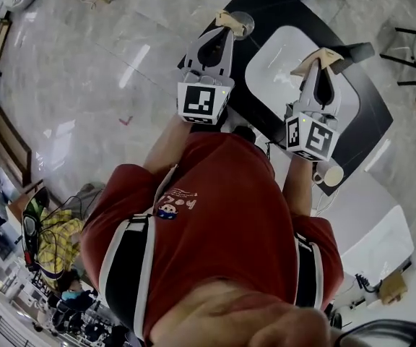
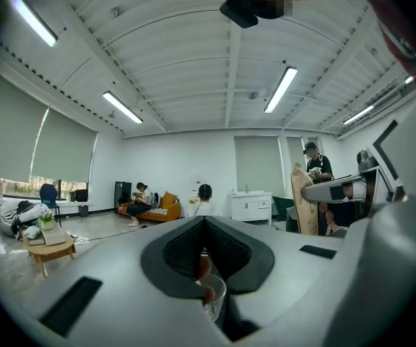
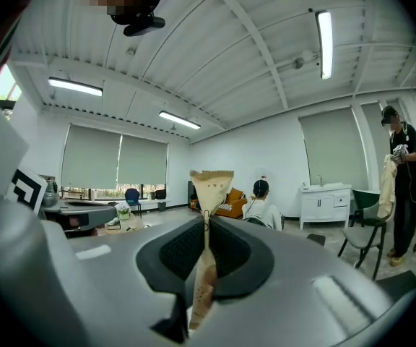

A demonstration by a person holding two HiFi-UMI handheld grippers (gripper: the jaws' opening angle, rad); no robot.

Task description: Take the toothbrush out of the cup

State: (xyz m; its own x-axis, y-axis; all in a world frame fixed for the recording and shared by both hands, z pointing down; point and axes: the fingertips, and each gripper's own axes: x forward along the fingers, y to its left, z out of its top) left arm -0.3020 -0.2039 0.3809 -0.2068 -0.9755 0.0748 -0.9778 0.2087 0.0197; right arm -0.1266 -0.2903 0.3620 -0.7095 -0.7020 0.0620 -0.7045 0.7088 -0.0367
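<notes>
In the head view I hold both grippers out level over a dark table. My left gripper [image 1: 231, 22] is shut on the rim of a clear plastic cup [image 1: 241, 24]. In the left gripper view the cup [image 2: 212, 300] hangs just below the closed jaws [image 2: 204, 255]. My right gripper [image 1: 325, 55] is shut on a toothbrush in a tan paper wrapper [image 1: 319, 62]. In the right gripper view the wrapper [image 3: 209, 186] stands upright between the jaws [image 3: 206, 226], its serrated top above them. The cup and the toothbrush are apart.
Below the grippers lies a dark table [image 1: 367, 114] bearing a white oval tray [image 1: 276, 63]. A white round object [image 1: 331, 174] sits near my right elbow. A person stands at the right [image 3: 403, 186], others sit by an orange sofa [image 2: 141, 197], and a low wooden table [image 2: 49, 244] stands at the left.
</notes>
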